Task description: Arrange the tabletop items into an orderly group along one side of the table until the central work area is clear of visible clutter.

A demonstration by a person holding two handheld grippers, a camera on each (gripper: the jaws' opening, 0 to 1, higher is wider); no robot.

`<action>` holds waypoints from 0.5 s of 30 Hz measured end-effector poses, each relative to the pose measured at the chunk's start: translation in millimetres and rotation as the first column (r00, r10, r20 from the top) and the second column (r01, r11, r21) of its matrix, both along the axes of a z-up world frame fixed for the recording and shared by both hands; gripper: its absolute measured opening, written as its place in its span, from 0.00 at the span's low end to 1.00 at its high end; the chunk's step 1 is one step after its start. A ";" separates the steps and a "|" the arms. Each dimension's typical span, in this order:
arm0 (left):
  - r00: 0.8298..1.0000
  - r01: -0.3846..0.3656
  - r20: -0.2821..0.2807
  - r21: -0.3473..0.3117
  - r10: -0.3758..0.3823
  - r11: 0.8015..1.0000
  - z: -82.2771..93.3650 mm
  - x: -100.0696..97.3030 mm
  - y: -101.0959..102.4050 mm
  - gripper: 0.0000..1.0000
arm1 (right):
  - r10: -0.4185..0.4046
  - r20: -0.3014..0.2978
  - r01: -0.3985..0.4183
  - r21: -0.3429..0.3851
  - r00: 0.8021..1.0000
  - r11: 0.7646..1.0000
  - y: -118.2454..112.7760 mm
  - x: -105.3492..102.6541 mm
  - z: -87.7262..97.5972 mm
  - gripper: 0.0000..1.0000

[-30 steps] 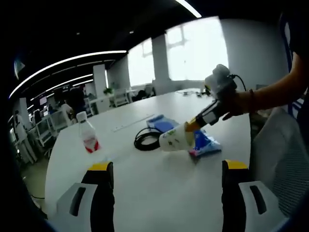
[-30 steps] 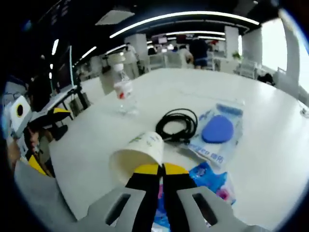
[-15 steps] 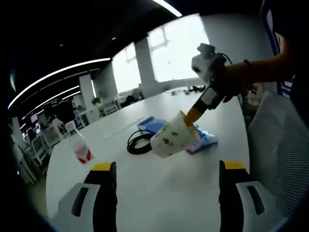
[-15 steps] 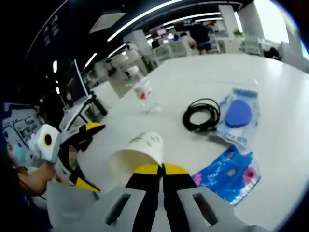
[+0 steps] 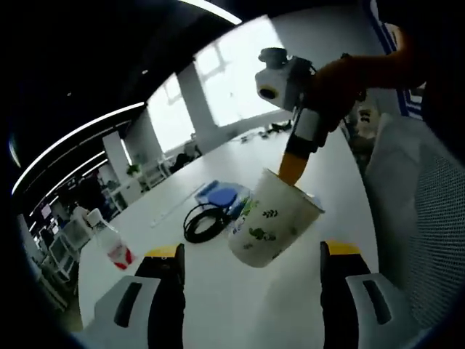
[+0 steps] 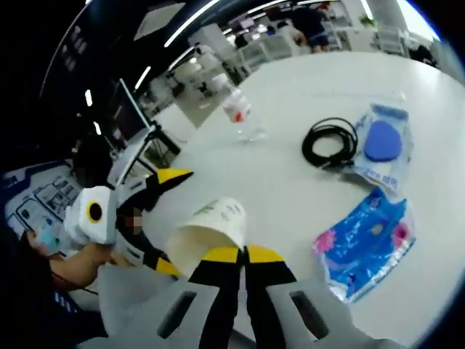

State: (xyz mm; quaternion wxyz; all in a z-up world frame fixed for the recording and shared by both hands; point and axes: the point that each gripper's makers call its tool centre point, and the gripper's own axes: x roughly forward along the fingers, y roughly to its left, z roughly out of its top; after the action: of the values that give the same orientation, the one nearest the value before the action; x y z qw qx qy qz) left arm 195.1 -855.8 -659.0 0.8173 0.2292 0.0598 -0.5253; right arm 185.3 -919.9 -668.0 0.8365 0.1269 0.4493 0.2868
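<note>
A white paper cup [image 5: 270, 227] with green leaf prints hangs above the white table [image 5: 218, 313], tilted. My right gripper [image 5: 293, 164] comes down from the upper right, shut on the cup's rim. In the right gripper view the cup [image 6: 211, 227] sticks out past my shut right gripper [image 6: 234, 254]. My left gripper [image 5: 252, 253] stands open, its jaws wide apart below the cup and holding nothing. The left gripper [image 6: 166, 218], held in a hand, shows at the left of the right gripper view, near the table edge.
On the table lie a clear water bottle [image 6: 240, 113] with a red label, a coiled black cable [image 6: 330, 144], a bagged blue mouse [image 6: 381, 142] and a blue printed packet [image 6: 367, 247]. Bottle [image 5: 109, 240], cable [image 5: 203, 222] and bagged mouse [image 5: 221, 195] lie beyond the cup.
My right gripper has lifted the cup off the table and carried it up, nearer the left gripper. The cup has swung from lying sideways to nearly upright. The left gripper stays open.
</note>
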 end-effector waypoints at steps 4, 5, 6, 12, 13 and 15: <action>0.999 0.027 0.038 0.041 -0.028 0.999 -1.0 0.6 -6.2 0.70 | 0.021 -0.021 -0.021 -0.007 1.000 1.000 0.7 -3.8 -0.9 0.00; 0.999 0.034 0.040 0.048 -0.036 0.998 -1.3 0.6 -7.4 0.69 | 0.027 -0.022 -0.028 -0.011 0.999 1.000 0.5 -4.3 -0.4 0.00; 0.998 0.037 0.044 0.055 -0.040 0.998 -1.2 0.6 -7.9 0.68 | 0.041 -0.023 -0.041 -0.020 0.999 0.999 0.7 -5.5 0.4 0.00; 0.993 0.077 0.088 0.083 -0.084 0.994 1.1 -1.8 -14.6 0.63 | 0.064 -0.040 -0.066 -0.040 0.997 0.997 -0.7 -8.0 2.8 0.00; 0.992 0.082 0.093 0.090 -0.090 0.993 1.1 -2.2 -15.2 0.61 | 0.067 -0.042 -0.069 -0.043 0.997 0.997 -0.9 -8.4 2.9 0.00; 0.985 0.103 0.126 0.122 -0.118 0.987 1.0 -4.2 -17.9 0.59 | 0.078 -0.050 -0.081 -0.056 0.996 0.995 -2.5 -9.6 2.3 0.00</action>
State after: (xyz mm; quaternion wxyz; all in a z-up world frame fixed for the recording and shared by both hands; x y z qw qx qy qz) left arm 190.9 -873.7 -657.9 0.7744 0.3134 0.0226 -0.5492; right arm 175.8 -922.4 -665.7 0.8169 0.0915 0.4817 0.3036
